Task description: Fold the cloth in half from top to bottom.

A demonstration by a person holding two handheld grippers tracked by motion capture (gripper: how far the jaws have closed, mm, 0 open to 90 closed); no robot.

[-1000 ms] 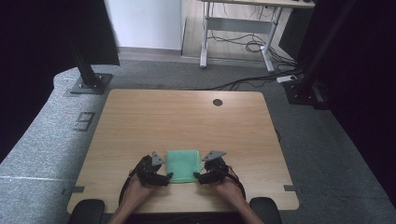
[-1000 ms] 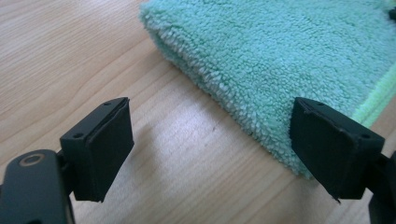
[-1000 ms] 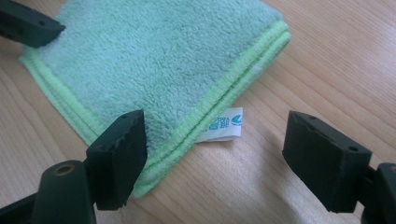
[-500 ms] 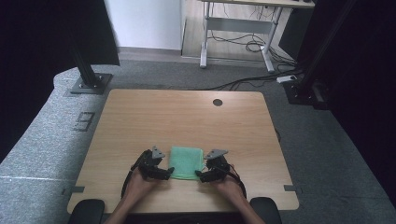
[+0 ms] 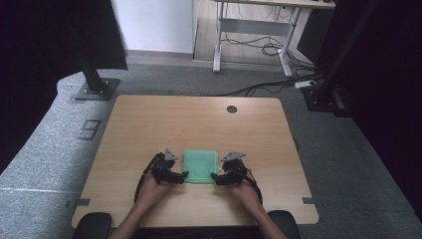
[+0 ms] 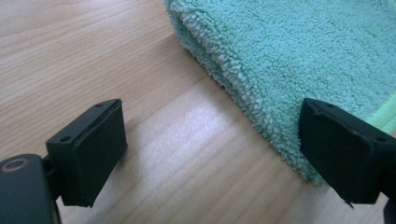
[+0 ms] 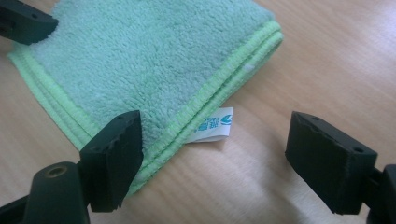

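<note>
A folded green terry towel [image 5: 200,167] lies flat on the wooden table [image 5: 199,119], near its front edge. My left gripper [image 5: 182,176] is at the towel's near left corner and stands open. In the left gripper view, the left gripper [image 6: 217,154] has one jaw over bare wood and the other at the edge of the towel [image 6: 289,51]. My right gripper [image 5: 215,177] is at the near right corner, also open. Seen from its own camera, the right gripper [image 7: 224,158] straddles the hemmed edge of the towel [image 7: 140,56] and a small white label [image 7: 214,125].
The table has a round cable hole [image 5: 232,109] at the back. Grey carpet [image 5: 348,149] surrounds the table. A black stand base [image 5: 94,89] sits at the back left, and another desk's legs with cables [image 5: 259,45] are beyond.
Both grippers have crept a little forward along the towel's two sides. The towel has stayed where it was.
</note>
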